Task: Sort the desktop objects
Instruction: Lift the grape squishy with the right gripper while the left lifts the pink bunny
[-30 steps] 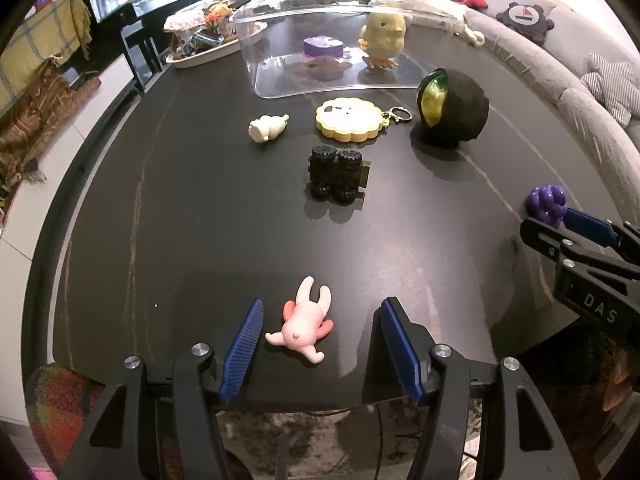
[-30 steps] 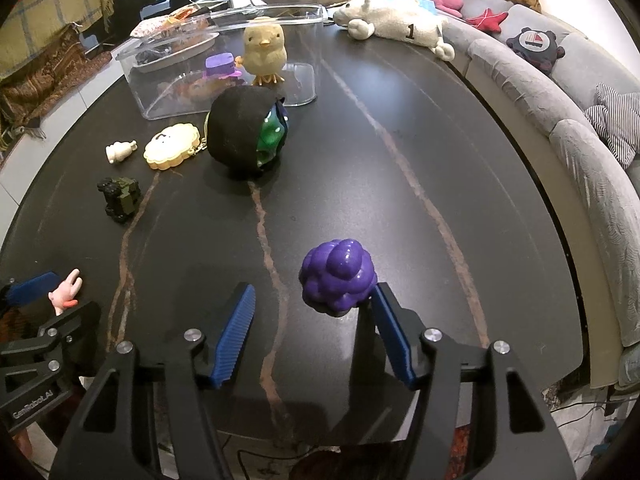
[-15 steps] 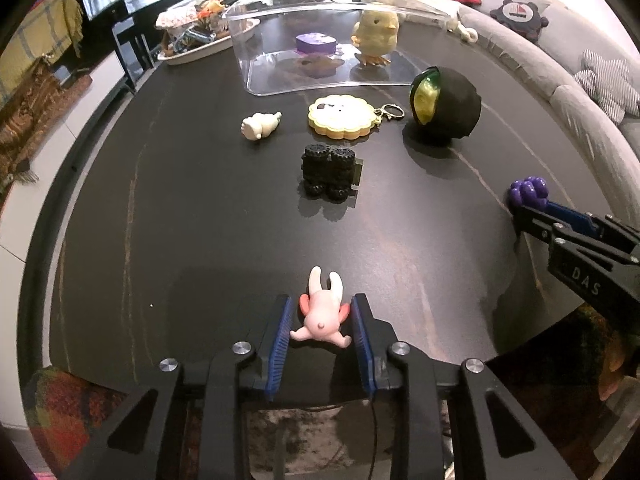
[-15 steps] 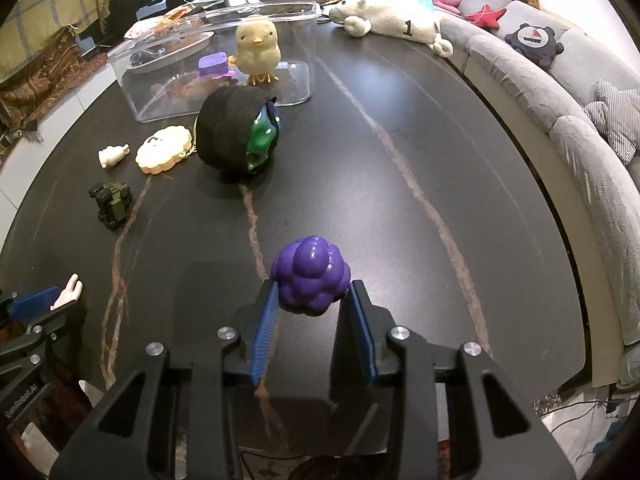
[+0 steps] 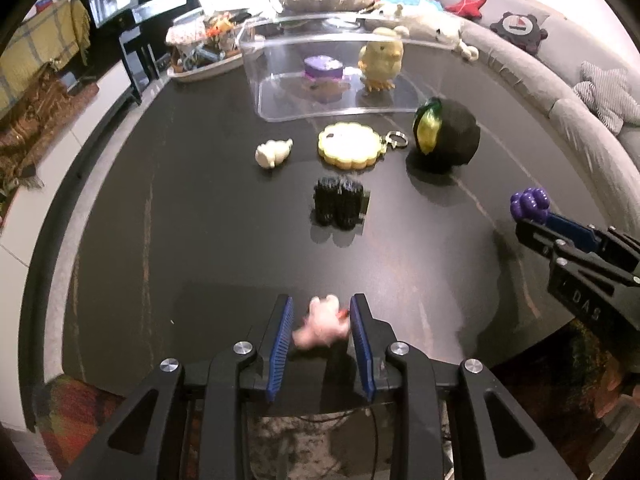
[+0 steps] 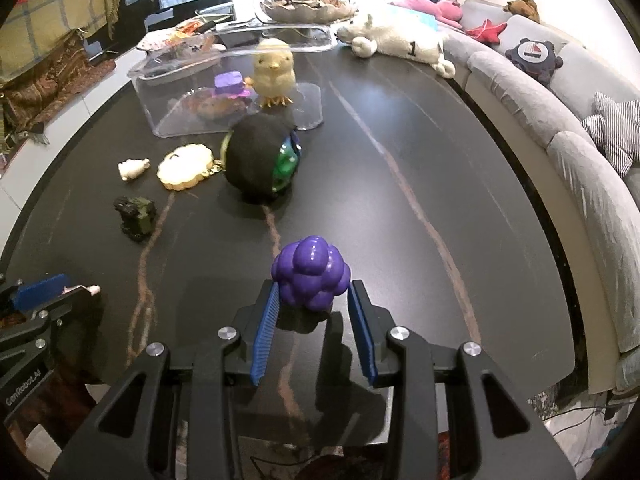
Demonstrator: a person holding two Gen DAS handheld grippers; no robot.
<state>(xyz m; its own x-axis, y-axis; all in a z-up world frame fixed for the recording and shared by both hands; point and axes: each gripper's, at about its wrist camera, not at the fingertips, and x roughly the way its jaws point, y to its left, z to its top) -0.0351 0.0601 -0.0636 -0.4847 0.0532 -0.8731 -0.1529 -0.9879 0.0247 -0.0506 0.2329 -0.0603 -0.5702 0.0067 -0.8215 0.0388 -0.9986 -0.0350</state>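
Dark marbled table [image 5: 168,216], left to right. Far left rim: tray of clutter [image 5: 200,54]. Behind centre: clear plastic bin [image 5: 320,76] holding a purple block [image 5: 323,68] and a yellow chick [image 5: 380,62], upright, facing the cameras. Before the bin, in a row: small white figurine [image 5: 273,153] lying on its side, long axis slanting up to the right; yellow cookie-shaped keychain [image 5: 349,145] lying flat, ring to its right; black ball with green-yellow inset [image 5: 448,138]. Nearer, between row and grippers: dark toy truck [image 5: 340,201], alone, well apart from both tools.

Left gripper [image 5: 321,322], near the table's front edge: jaws narrow, clamped on a pink bunny toy [image 5: 320,322]; toy blurred, orientation not readable, apparently just clear of the tabletop.

Right gripper [image 6: 312,300]: jaws narrow, closed on a purple grape cluster [image 6: 310,276], rounded top protruding forward beyond the fingertips; no clear long axis.

Far right: white plush animal [image 6: 400,42] at the table's far edge; grey sofa [image 6: 580,152] curving beside the table
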